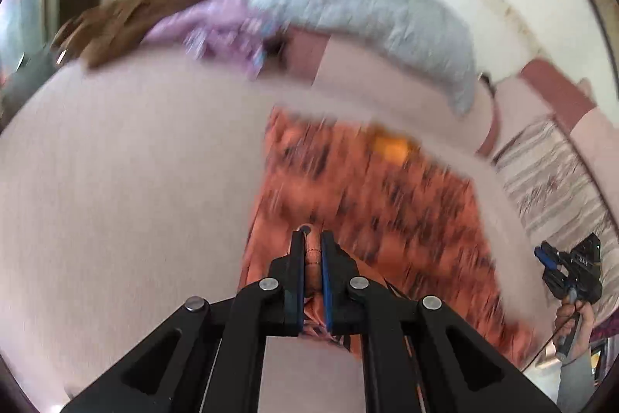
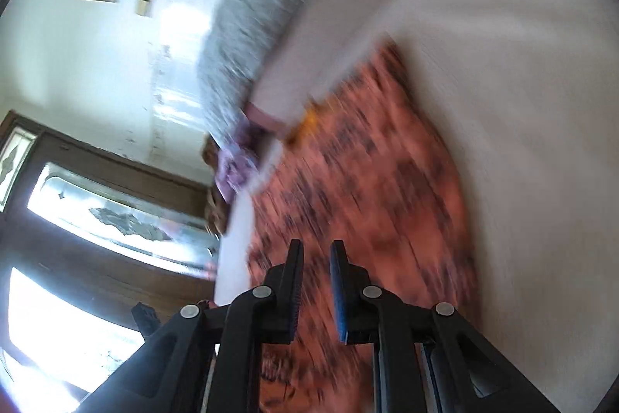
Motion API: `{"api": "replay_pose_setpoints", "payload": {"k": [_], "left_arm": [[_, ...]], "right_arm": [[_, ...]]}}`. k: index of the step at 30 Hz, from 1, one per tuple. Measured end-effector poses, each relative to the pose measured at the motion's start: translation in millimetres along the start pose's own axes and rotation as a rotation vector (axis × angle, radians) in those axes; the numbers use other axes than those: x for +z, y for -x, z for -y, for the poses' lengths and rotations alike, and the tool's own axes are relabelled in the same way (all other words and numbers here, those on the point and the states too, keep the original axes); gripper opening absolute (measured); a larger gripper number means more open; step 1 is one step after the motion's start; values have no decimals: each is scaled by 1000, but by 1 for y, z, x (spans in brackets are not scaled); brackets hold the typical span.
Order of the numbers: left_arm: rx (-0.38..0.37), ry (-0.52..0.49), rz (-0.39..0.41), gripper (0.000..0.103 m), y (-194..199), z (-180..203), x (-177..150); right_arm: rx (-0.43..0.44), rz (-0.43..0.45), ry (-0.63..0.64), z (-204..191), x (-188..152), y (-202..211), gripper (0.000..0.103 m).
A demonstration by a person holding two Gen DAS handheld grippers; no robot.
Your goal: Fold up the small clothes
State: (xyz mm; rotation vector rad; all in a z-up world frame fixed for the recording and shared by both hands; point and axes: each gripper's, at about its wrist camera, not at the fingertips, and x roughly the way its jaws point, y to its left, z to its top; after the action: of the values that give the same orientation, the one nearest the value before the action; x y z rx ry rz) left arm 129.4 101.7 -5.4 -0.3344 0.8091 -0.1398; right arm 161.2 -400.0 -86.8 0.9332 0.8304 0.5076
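While the left gripper (image 1: 312,239) clamps a bunched edge of the orange, dark-patterned fabric garment (image 1: 371,188) lying on the pale pink bedsheet (image 1: 116,180), the right gripper (image 2: 316,250) hovers just above the cloth with jaws apart. Pinched so narrowly, the hem could slip free, or one-sided pulling could skew the fold.

The left wrist view looks forward along its tongs (image 1: 313,239), close above the pale pink bed (image 1: 116,180), facing the white wall. The right wrist view rides its own tongs (image 2: 316,250), rolled sideways, equally near. Both share the orange dark-patterned cloth garment (image 1: 367,188) (image 2: 367,180) at 6 o'clock and the grey textured pillow (image 1: 367,14) (image 2: 251,26) toward 12.
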Motion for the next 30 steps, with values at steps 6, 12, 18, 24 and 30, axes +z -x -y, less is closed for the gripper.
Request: {"api": "replay_pose_setpoints", "payload": {"k": [6,12,18,24,30], "left_arm": [[10,7,-15,7,-51,11,23],[53,-2,-66,7,-53,-2,-22],[47,6,-70,7,-43,-5,-30],[54,-3,-46,7,-26,1,-32],[56,-7,28,7,23,-3,-47]], "right_arm": [[-66,139,-34,-8,81,-24,42],[-150,48,-41,18,-13,7,76],[-180,-43,-219,54,-126,53,73],[-145,-118,-168,44,-130,5,7],[-38,-41,-91,5,-123,20,7]]}}
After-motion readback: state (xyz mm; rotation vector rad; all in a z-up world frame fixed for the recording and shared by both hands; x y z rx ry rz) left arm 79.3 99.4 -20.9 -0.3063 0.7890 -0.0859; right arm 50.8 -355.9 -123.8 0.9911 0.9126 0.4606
